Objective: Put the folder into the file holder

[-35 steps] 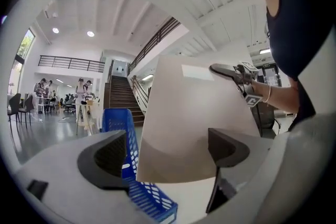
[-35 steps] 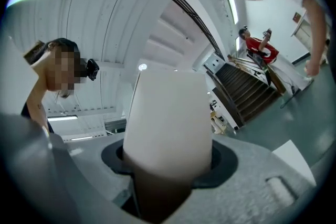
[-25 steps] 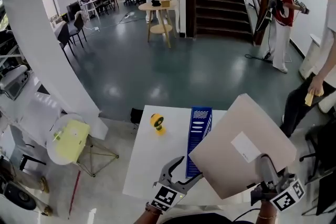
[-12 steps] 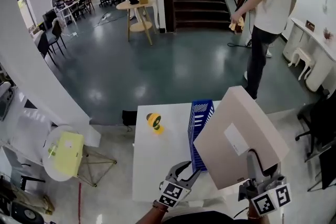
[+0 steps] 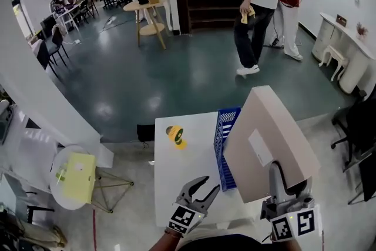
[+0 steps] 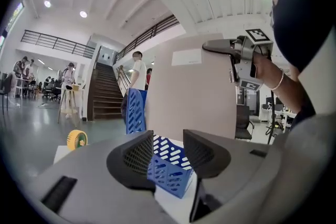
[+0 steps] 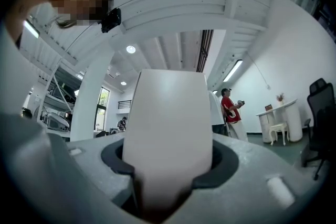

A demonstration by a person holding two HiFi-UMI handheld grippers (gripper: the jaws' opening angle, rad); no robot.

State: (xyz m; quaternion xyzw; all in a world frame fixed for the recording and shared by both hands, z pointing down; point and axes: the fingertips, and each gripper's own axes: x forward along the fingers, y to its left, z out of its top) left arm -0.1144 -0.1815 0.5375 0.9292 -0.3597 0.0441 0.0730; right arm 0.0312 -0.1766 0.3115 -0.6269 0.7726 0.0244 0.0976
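A thick beige folder [image 5: 267, 138] is held upright and tilted over the right side of the white table [image 5: 179, 176]. My right gripper [image 5: 289, 184] is shut on its lower edge; in the right gripper view the folder [image 7: 168, 123] fills the space between the pads. The blue slotted file holder [image 5: 225, 141] lies on the table, just left of the folder and partly hidden by it. My left gripper [image 5: 210, 184] hovers low at the table's near edge, its jaws closing with nothing between them. Past its fingers [image 6: 139, 157] the file holder [image 6: 169, 171] and folder [image 6: 191, 92] show.
A yellow tape roll [image 5: 175, 135] stands on the table's far left. A small round table with a yellow sheet [image 5: 76, 176] is on the floor at left, beside a white pillar [image 5: 35, 91]. Two people [image 5: 261, 9] stand near the stairs. A black chair [image 5: 358, 126] is at right.
The left gripper's jaws have narrowed. The folder has swung more upright and closer to the file holder. A person has walked across behind the table.
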